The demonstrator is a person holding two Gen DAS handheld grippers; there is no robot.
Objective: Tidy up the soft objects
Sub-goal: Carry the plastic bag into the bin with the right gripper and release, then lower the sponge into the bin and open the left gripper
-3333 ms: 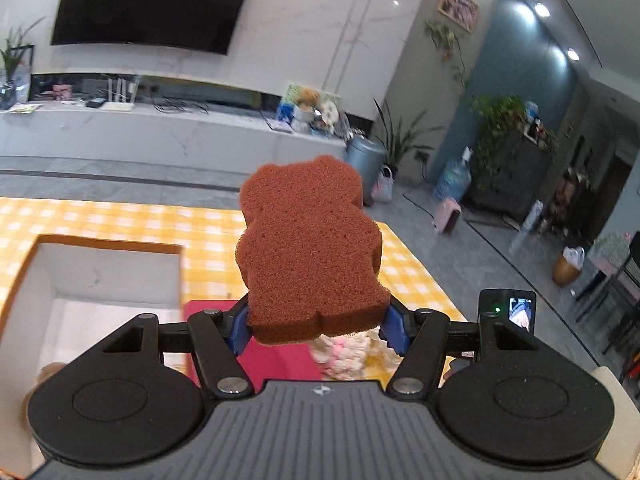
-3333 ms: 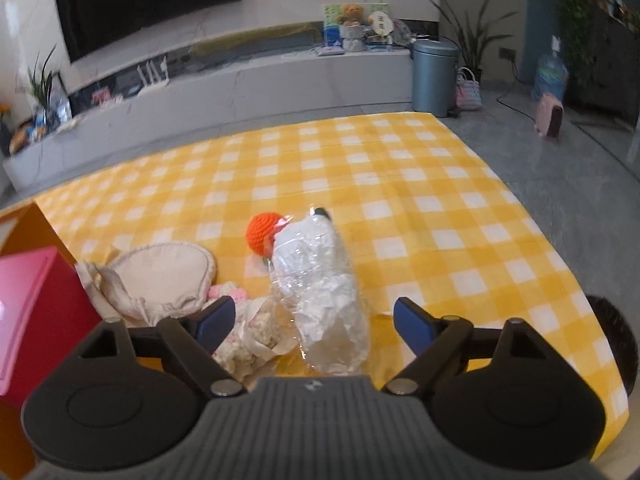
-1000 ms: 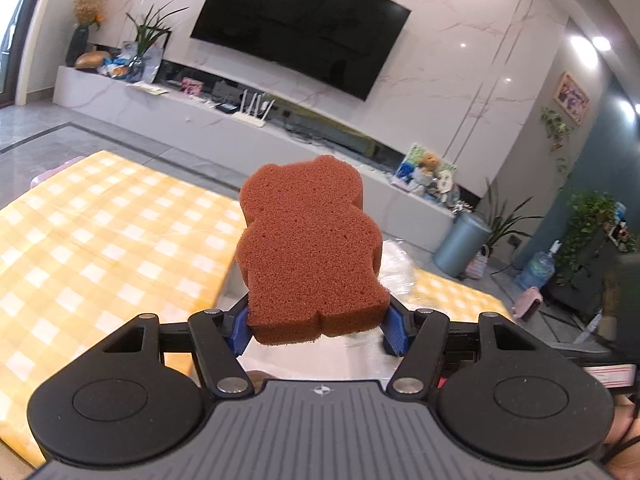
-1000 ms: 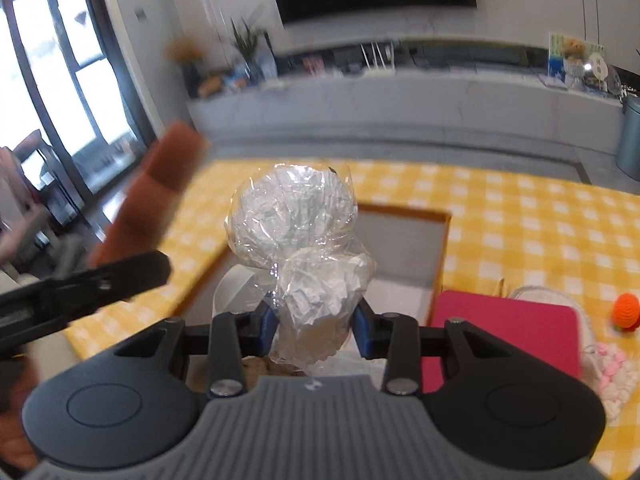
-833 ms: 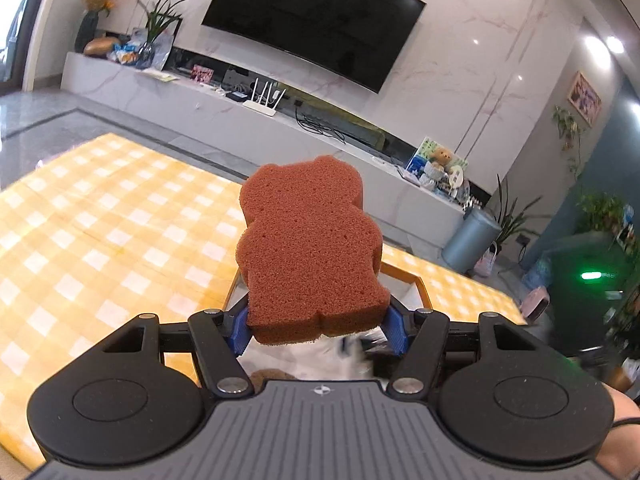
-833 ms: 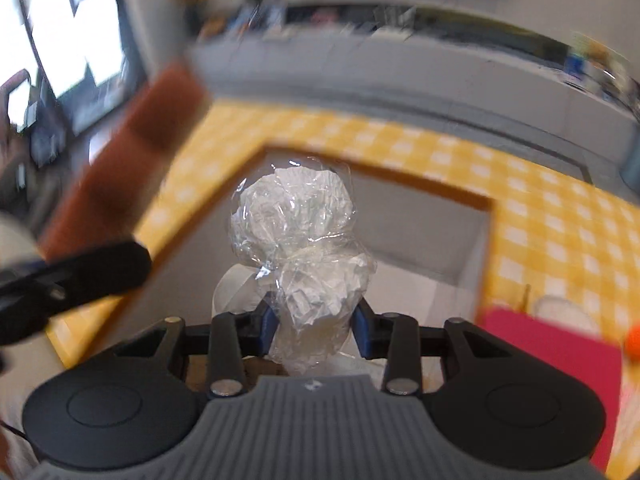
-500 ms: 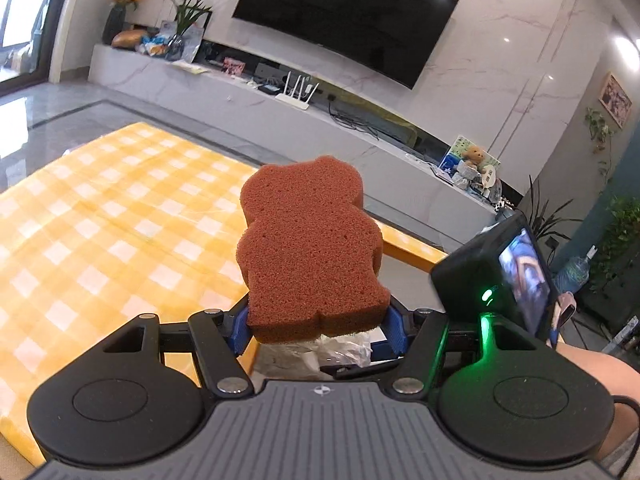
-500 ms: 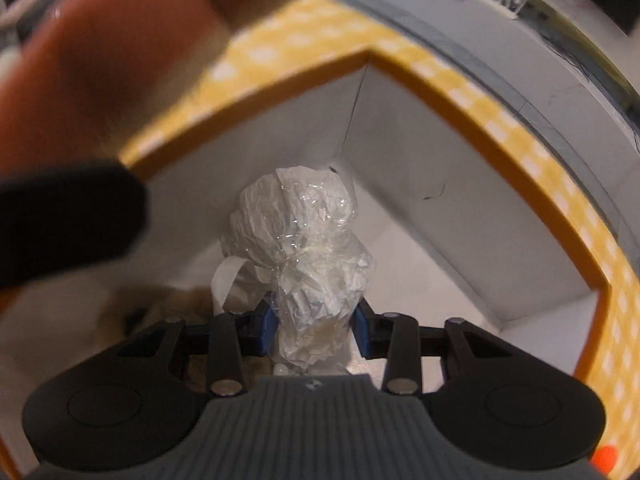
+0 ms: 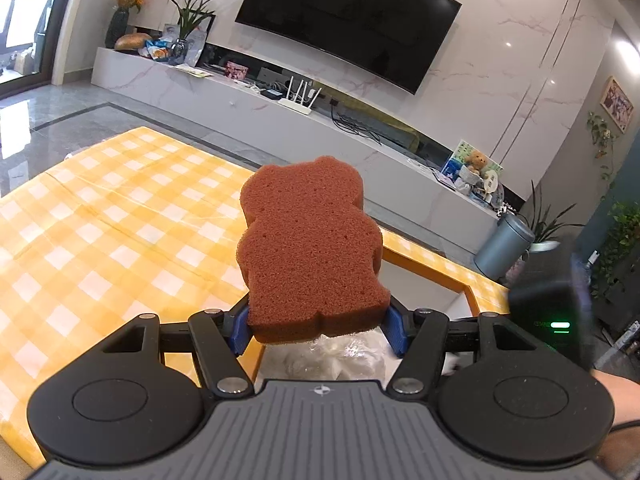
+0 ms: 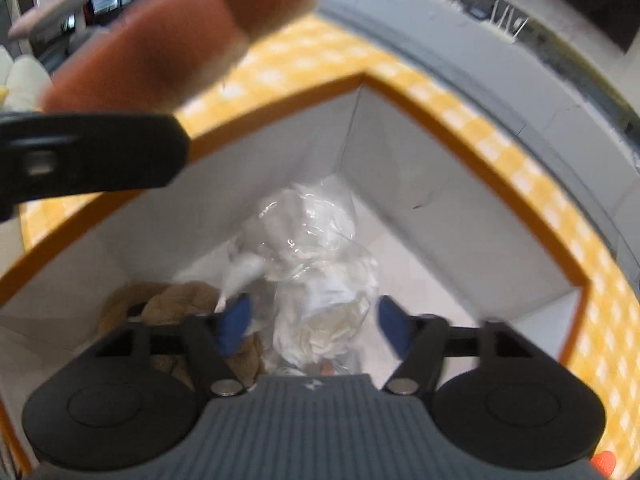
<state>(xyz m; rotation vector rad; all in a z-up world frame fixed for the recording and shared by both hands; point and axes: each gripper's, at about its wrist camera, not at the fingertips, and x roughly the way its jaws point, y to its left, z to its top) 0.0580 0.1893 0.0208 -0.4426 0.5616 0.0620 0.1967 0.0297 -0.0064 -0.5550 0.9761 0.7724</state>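
Observation:
My left gripper (image 9: 318, 326) is shut on a brown bear-shaped sponge (image 9: 310, 248), held up above the near rim of the orange-edged box (image 9: 424, 258). In the right wrist view that sponge (image 10: 160, 36) and a left finger (image 10: 92, 156) hang blurred at the upper left. My right gripper (image 10: 314, 320) points down into the white-walled box (image 10: 400, 168). Its jaws are opening, and the clear plastic bag of white wadding (image 10: 316, 264) lies between the blue pads without either pressing on it. A brown plush toy (image 10: 180, 300) sits on the box floor at the left.
The yellow checked tablecloth (image 9: 100, 220) spreads to the left of the box. An orange knitted ball (image 10: 604, 462) peeks in at the lower right corner. A hand and forearm (image 9: 616, 384) with the other gripper's body sit at the right edge.
The right gripper's jaws have spread apart and let go of the plastic bag, which has dropped lower into the box. The left gripper keeps its hold on the sponge with little movement.

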